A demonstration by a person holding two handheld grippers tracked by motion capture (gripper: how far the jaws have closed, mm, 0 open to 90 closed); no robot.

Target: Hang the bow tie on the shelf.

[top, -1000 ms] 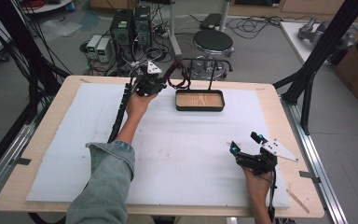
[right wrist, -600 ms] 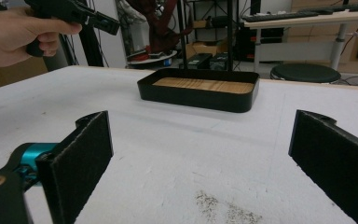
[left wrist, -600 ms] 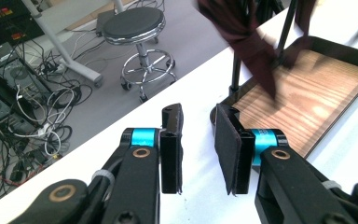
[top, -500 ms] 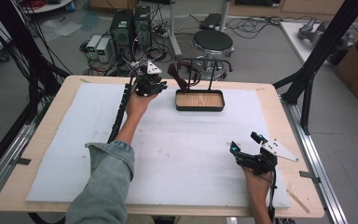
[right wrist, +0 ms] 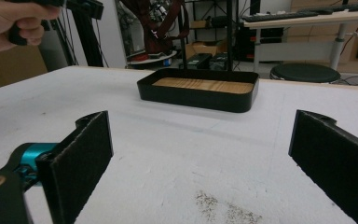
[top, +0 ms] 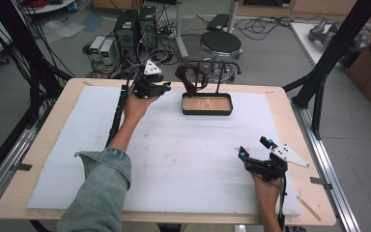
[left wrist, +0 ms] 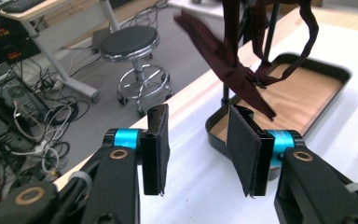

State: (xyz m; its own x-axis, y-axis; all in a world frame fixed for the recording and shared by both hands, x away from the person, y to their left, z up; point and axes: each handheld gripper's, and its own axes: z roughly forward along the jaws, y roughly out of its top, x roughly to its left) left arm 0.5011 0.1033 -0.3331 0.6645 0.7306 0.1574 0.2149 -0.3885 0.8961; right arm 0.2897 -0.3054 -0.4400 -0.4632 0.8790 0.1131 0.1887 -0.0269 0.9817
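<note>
Strap (left wrist: 242, 70), dark red, hangs lengthwise down from rack (top: 207, 72); left hand-held gripper (left wrist: 198, 149) spread, empty.

The strap (top: 189, 77) hanging on the black stand (top: 206, 72) is dark maroon, plain as far as I can tell from here. Below it the tray (top: 207, 112) has a black rim and a pale wood-grain floor with fine stripes. The table (top: 280, 104) is light wood, covered by a white mat (top: 188, 154) with a greyish speckled smudge. Both grippers, left (top: 166, 87) and right (top: 254, 147), are black with bright blue collars and matt black pads. The sleeve (top: 101, 188) is washed-out blue denim.
</note>
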